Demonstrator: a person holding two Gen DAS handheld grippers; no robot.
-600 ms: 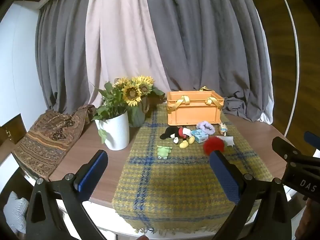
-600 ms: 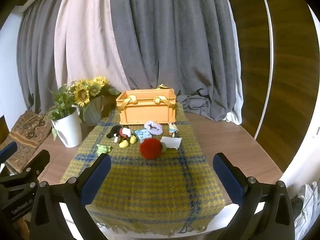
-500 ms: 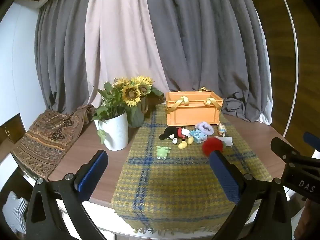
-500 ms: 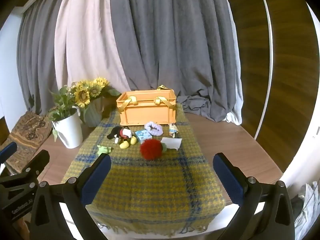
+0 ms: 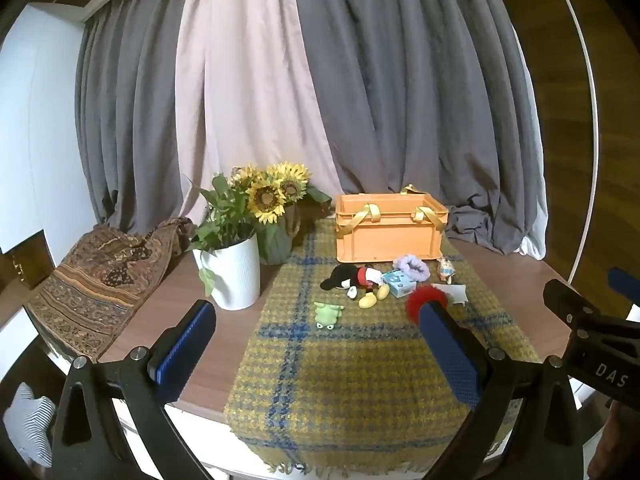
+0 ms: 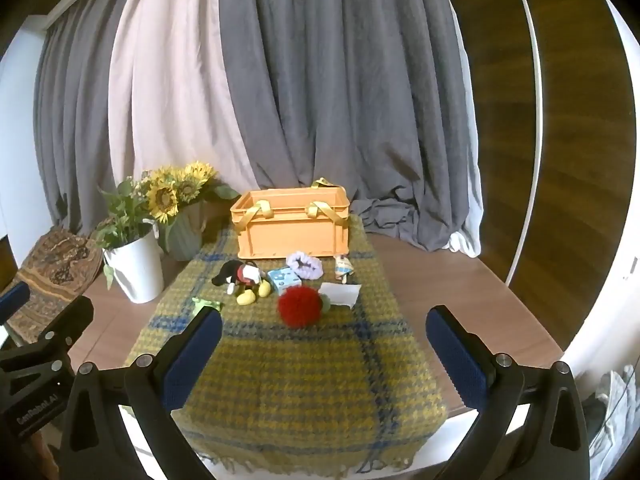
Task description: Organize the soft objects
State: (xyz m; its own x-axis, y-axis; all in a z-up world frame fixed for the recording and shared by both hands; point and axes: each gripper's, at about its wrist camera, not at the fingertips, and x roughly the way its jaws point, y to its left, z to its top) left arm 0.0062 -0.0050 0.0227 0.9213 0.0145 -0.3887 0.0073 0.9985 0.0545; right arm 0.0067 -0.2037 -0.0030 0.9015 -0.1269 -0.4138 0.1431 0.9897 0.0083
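Between the open fingers of the right gripper (image 6: 324, 344), in the centre of the right wrist view, sits the red pompom (image 6: 299, 305), near edge of the toy cluster on the plaid cloth (image 6: 304, 392). Both blue pads stand wide apart with nothing between them; the pompom lies ahead of the tips and slightly left of the midline, not touched.

Left gripper (image 5: 316, 344): fingers equally wide, empty. In the left wrist view the same pompom (image 5: 425, 305) is partly hidden behind the right-hand pad, at centre right of the frame, so it lies off to the side of that gripper's axis. The green frog (image 5: 328, 313) sits almost on the left gripper's midline, ahead of the tips.

Remaining toys in a row behind: mouse doll (image 6: 243, 277), long axis running left to right across the frame; light blue cube (image 6: 284, 279); purple scrunchie (image 6: 305, 265); white cloth piece (image 6: 340, 293) just right of the pompom. Orange crate (image 6: 292, 224) stands beyond them, upper centre, open top, yellow straps draped over its rim.

Judgement: right gripper is better lined up for the pompom, left for the frog. The pompom is round, so approach angle matters little; reach forward and down is what counts. No toy appears to be in the crate yet, though its inside cannot be seen.
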